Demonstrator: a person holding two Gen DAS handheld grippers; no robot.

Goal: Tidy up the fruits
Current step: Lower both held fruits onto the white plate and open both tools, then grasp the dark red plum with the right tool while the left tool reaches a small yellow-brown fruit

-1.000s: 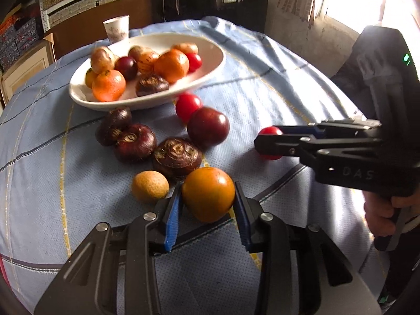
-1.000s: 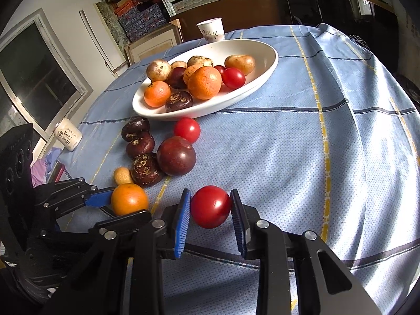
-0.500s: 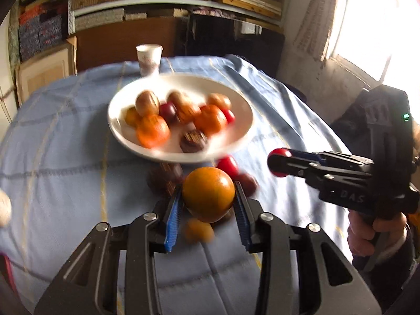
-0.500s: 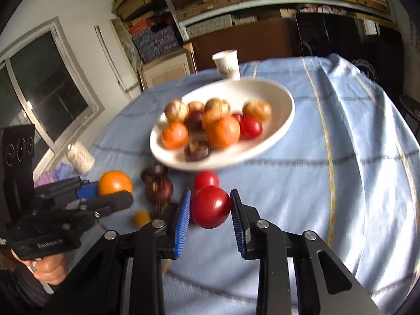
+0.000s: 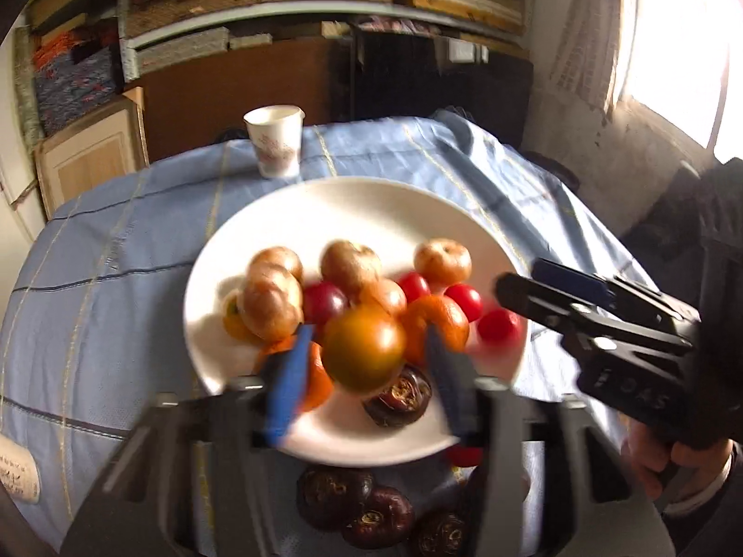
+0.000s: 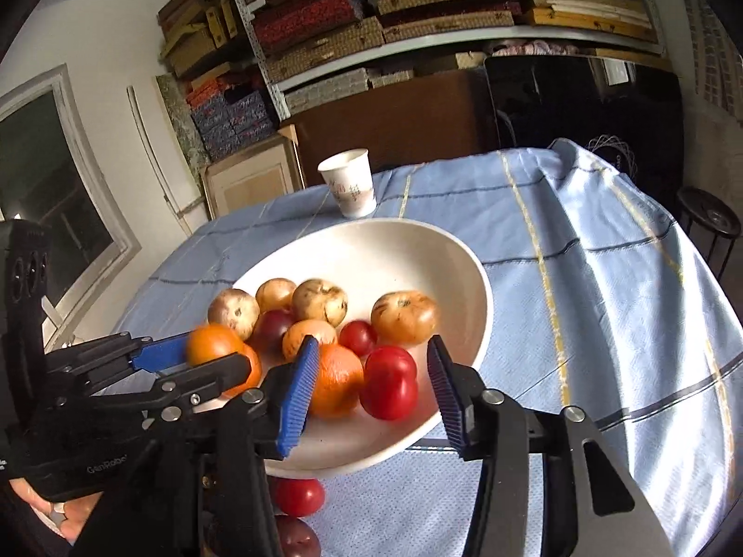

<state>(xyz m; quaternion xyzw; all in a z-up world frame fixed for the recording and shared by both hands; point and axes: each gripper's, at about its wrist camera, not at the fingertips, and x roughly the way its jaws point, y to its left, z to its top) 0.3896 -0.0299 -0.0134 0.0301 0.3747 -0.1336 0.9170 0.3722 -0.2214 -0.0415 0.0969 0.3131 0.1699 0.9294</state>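
Tablecloth [image 6: 603,288], blue checked, below stacked shelves [image 6: 418,14]

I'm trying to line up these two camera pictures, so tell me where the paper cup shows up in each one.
Left wrist view: the paper cup stands upper left of centre, on the blue cloth just behind the white bowl's far rim.
Right wrist view: the paper cup stands just left of centre in the upper half, again behind the bowl's far rim.
Shared landmark: the white bowl of fruit.
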